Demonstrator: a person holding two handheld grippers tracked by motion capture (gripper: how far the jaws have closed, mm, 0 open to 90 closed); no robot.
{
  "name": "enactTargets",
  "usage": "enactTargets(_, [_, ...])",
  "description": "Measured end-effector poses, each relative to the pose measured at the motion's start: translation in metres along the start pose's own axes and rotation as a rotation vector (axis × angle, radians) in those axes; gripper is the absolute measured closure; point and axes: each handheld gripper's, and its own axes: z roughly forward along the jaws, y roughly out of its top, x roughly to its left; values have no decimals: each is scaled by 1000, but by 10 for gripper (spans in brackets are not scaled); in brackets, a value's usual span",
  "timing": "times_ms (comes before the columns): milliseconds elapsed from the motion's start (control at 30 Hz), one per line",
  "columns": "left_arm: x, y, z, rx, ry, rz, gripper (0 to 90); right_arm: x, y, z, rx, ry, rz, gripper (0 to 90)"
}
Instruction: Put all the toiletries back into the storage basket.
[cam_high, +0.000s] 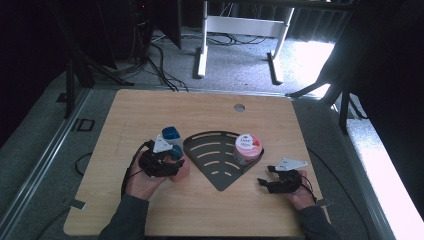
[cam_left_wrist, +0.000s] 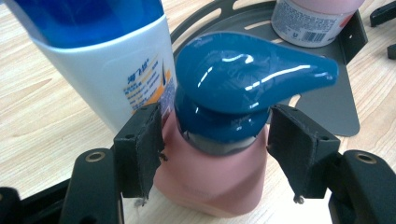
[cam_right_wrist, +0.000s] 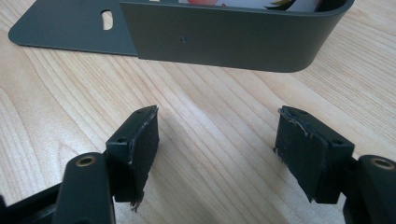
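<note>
**Grip on the pump bottle, and a count of the things**

Work in hand, as we judge it, is to take the pink pump bottle (cam_left_wrist: 219, 163) with the left gripper (cam_left_wrist: 215, 140). The bottle stands upright on the wooden table (cam_high: 150, 110), just left of the dark tray (cam_high: 216, 172) and right beside a white bottle with a blue cap (cam_left_wrist: 116, 79).

The jaws of the left gripper stand on both sides of the bottle's neck, under the blue pump head (cam_left_wrist: 243, 74). The left pad seems to touch the pink shoulder and the right pad is very close to the collar. Whether they really press, we cannot tell.

To do this step well, we should keep the pads under the collar of the pump, where the wide head stops the bottle from slipping down. We should close evenly, so that neither pad pushes the bottle against its white neighbour. Then we lift straight up, because a tilt can knock the white bottle over.

The right gripper (cam_right_wrist: 217, 144) is released and holds nothing. It waits low over the table, near the outer wall of the tray (cam_right_wrist: 224, 42), well apart from the bottles.

Now we count:
- two bottles, one pink and one white;
- one pink-lidded jar (cam_high: 248, 148), which sits inside the tray at its right side;
- one tray;
- two grippers.
</note>
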Motion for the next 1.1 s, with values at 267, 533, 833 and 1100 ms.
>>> enactTargets(267, [2,4,4,-19,-14,-22,372,0,0,0,0,0,0,298])
enactTargets(533, [2,6,6,-39,-12,-38,395,0,0,0,0,1,1,297])
enactTargets(833, [3,8,7,-48,-8,-48,431,0,0,0,0,1,2,297])
enactTargets(1100, [3,9,6,-57,-13,-43,486,0,0,0,0,2,1,297])
